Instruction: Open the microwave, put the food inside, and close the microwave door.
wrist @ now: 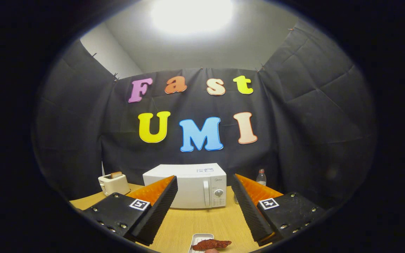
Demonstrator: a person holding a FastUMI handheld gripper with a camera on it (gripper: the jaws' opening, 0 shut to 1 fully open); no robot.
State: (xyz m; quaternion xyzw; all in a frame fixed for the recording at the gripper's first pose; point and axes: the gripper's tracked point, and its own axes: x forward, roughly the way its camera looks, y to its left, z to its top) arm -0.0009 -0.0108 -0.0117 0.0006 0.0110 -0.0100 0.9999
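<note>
A white microwave (192, 188) stands at the back of the wooden table (195, 221) with its door closed; the handle and control dial (218, 192) are on its right side. My gripper (204, 182) is open, its two fingers spread wide, and the microwave shows between and beyond them. Below the fingers, near the table's front, a reddish-brown piece of food (211, 244) lies on a small white tray (199, 240). Nothing is between the fingers.
A cream toaster (113, 183) with a slice of bread in it stands to the left of the microwave. A clear plastic bottle (261, 177) stands to its right, behind the right finger. Black cloth walls close in the table's back and sides.
</note>
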